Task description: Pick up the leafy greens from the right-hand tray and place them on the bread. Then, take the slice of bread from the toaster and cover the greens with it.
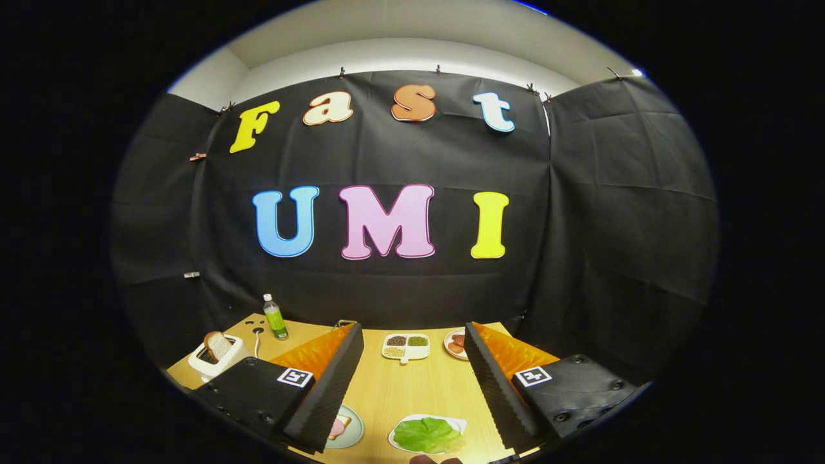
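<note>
Gripper point(412, 380) spread wide, nothing between the fingers, held above the worktop point(412, 393). Nearest, between the fingers: leafy greens point(427, 435) lying on their white tray point(459, 423). Just left, partly hidden by the left finger, a plate point(353, 430) with the bread point(338, 426). Beyond: divided dish point(405, 347), small plate point(452, 344). Far left: toaster point(216, 361) with a slice point(218, 345) sticking up, bottle point(275, 317) behind. Risk, judged: greens are thin and floppy, a shallow pinch could slip or drag the tray.

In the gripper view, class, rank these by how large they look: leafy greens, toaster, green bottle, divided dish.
1. Leafy greens, nearest the camera
2. Toaster
3. Divided dish
4. Green bottle
The last two look close. The gripper is open.
</note>
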{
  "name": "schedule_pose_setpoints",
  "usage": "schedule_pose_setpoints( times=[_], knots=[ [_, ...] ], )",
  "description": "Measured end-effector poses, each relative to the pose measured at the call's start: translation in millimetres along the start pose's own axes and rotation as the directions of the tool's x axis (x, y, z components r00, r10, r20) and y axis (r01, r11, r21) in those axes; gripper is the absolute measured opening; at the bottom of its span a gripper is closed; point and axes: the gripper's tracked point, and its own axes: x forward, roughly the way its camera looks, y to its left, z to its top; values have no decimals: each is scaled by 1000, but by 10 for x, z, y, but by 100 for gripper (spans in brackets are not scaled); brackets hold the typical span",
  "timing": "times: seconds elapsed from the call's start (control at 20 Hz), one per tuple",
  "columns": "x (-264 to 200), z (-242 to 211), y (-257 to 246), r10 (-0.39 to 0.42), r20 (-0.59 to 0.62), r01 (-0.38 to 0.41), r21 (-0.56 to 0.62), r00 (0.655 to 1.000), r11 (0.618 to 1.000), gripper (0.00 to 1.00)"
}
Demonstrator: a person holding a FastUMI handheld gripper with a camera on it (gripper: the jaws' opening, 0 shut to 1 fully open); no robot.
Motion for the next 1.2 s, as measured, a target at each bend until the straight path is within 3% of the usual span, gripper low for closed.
schedule_pose_setpoints(
  times=[0.45, 0.8, 1.05, 1.2],
  knots=[
    [104, -412, -252, -27, -83, 30, 42, 996, 999, 97],
    [315, -927, -243, 47, -189, -44, 20, 981, 999, 97],
    [407, -1630, -142, 143, -347, -155, -7, 927, 988, 98],
    [414, -2114, -93, 189, -449, -221, -18, 873, 975, 97]
  ],
)
